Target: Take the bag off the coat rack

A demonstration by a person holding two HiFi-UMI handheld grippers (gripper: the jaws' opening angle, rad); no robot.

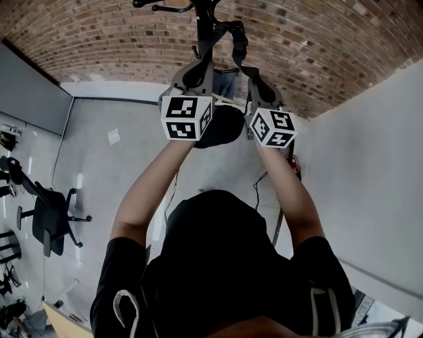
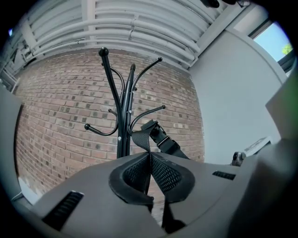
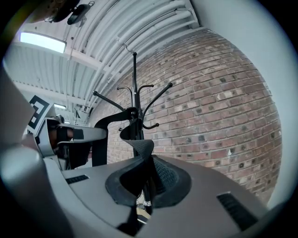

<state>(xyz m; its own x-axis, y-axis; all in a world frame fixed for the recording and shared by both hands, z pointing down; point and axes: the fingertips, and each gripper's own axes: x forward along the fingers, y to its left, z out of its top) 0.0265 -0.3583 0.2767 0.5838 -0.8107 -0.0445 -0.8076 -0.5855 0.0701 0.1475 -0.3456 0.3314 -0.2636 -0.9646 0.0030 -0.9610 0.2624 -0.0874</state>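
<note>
Brick wall (image 1: pixel 99 39) backs the head view, where the black bag (image 1: pixel 221 125) hangs against the coat rack (image 1: pixel 205 20) between both raised grippers; only here an office chair (image 1: pixel 49 221) shows. Left gripper view: the left gripper (image 2: pixel 150 167) pinches a buckled strap (image 2: pixel 160 139). Right gripper view: the right gripper (image 3: pixel 148 176) clamps strap webbing, no buckle visible.

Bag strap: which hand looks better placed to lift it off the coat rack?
Left, narrowly, I'd guess. The left tool grips the strap close to the hooks of the coat rack, which stands dead ahead. The right tool also clamps the strap, but off to one side.
</note>
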